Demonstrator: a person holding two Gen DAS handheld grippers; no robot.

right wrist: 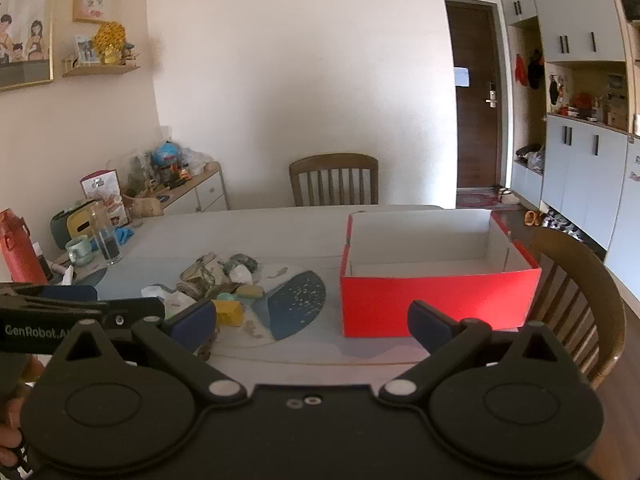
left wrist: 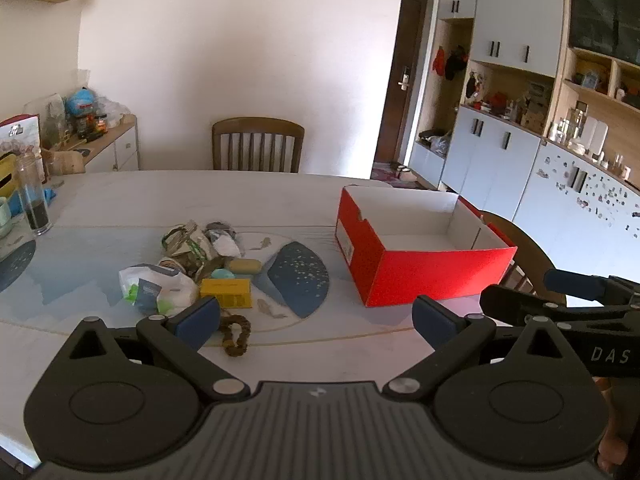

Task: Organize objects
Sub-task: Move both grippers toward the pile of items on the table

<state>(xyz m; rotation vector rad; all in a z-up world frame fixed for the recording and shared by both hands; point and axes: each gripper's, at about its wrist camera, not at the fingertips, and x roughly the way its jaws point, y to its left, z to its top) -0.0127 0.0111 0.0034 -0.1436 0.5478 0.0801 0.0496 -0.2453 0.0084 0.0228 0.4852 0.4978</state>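
An open red box (left wrist: 424, 276) (right wrist: 436, 304) with a white inside stands empty on the table's right half. Left of it lies a heap of small things: a yellow box (left wrist: 227, 293) (right wrist: 229, 312), a white plastic bag (left wrist: 158, 290), an olive pouch (left wrist: 243, 267), crumpled packets (left wrist: 188, 242) (right wrist: 202, 274) and a brown bead string (left wrist: 236, 333). My left gripper (left wrist: 316, 318) hovers open above the near table edge, nothing between its fingers. My right gripper (right wrist: 312, 322) is open too, facing the red box. Each gripper shows at the other view's edge.
The white table (left wrist: 120, 200) carries a glass (left wrist: 34, 196) (right wrist: 105, 236), a mug (right wrist: 78, 250) and a red bottle (right wrist: 14, 246) at far left. One wooden chair (left wrist: 258, 144) stands behind the table, another (right wrist: 576, 304) at its right. Cabinets (left wrist: 500, 160) line the right wall.
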